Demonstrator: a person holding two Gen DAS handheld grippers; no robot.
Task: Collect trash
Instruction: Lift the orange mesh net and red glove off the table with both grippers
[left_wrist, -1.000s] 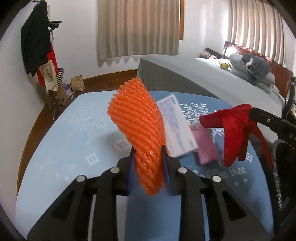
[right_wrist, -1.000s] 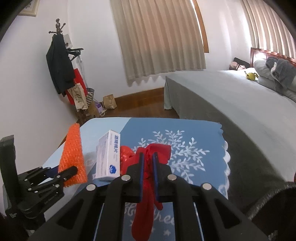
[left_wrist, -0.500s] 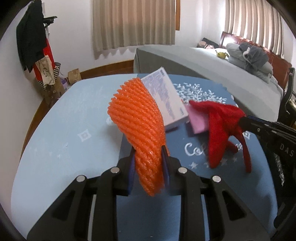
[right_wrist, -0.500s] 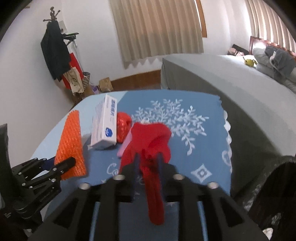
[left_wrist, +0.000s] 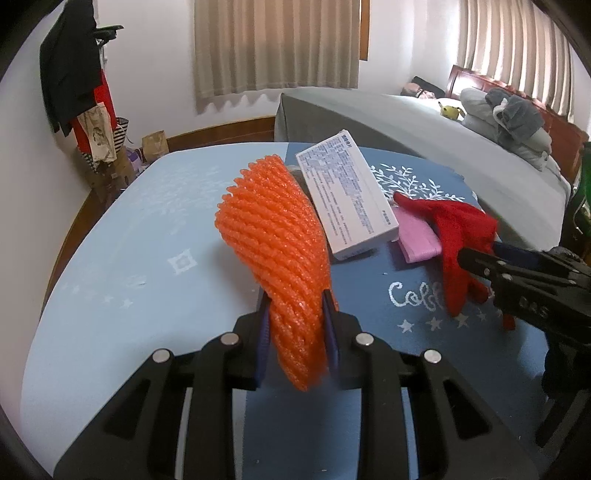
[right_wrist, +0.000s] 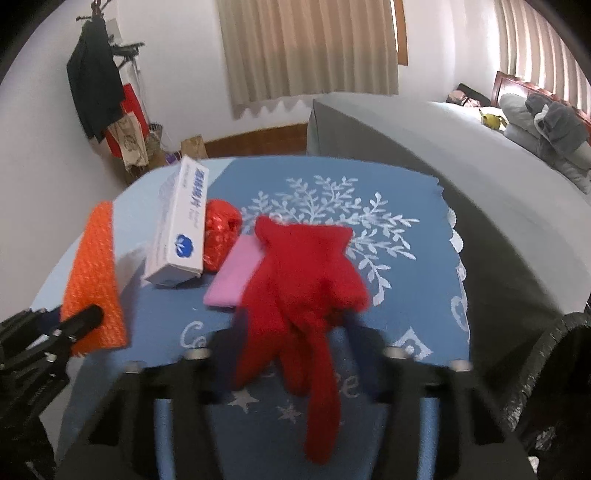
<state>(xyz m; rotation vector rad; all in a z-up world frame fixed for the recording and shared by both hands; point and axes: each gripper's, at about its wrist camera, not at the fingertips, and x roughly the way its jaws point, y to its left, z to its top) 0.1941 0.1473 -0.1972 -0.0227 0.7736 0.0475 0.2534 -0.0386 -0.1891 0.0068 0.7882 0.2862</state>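
- The left gripper (left_wrist: 297, 332) pinches an orange foam net (left_wrist: 275, 243), which stands up from its pads.
- The right gripper (right_wrist: 291, 350) has just been opening its jaws; they now stand apart, and a red glove (right_wrist: 306, 280) lies loosely between them, over the blue cloth (right_wrist: 402, 258).
- Just beyond the glove lies a pink pad (right_wrist: 234, 277), then a white box (right_wrist: 181, 229) with a red foil ball (right_wrist: 219, 230) beside it.
- Farther off stands a grey bed (left_wrist: 424, 122).

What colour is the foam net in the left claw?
Bright orange, with a ribbed mesh texture. The foam net shows best in the left wrist view, pinched in the left claw.
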